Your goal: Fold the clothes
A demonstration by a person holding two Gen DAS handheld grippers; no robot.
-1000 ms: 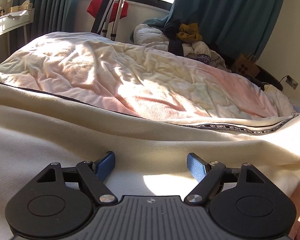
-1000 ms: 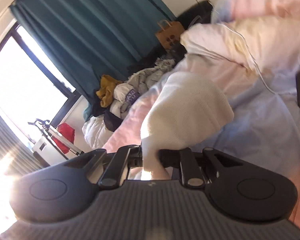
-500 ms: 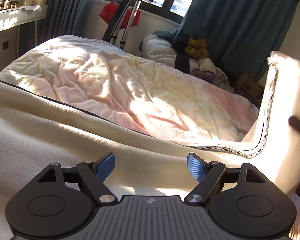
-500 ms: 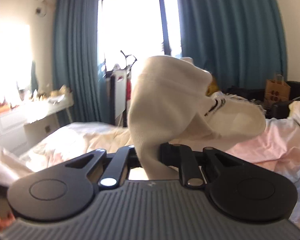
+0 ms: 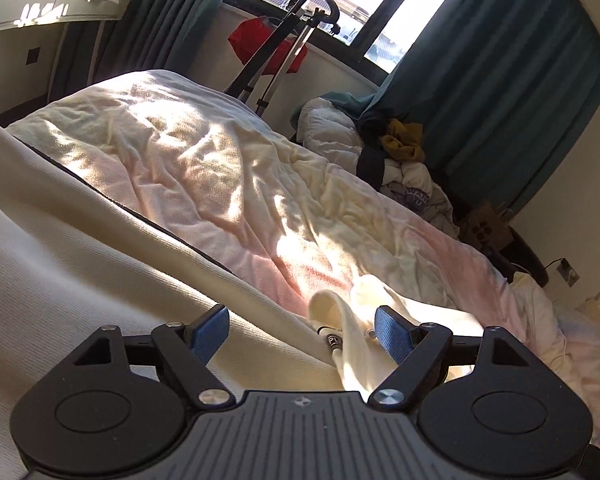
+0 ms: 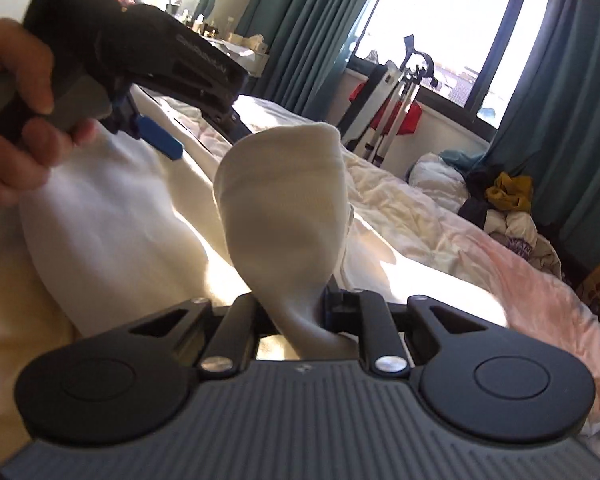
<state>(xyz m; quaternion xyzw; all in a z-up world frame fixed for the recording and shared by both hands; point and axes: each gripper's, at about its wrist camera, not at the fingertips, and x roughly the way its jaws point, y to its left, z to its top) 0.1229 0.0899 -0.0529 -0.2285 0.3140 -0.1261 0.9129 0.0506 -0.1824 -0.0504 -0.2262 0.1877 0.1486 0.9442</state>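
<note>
Right gripper (image 6: 300,312) clamped on cream garment (image 6: 284,216) — fold bulging up ahead of it. Left gripper (image 5: 300,326) spread wide, gripping nothing — cloth between its fingers.

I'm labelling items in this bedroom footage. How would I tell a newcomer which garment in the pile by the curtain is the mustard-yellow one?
Start at the teal curtain right of the window, then drop to the heap of clothes beyond the bed's far edge. The mustard-yellow garment sits crumpled on top, the only yellow piece among white and dark ones.
</note>
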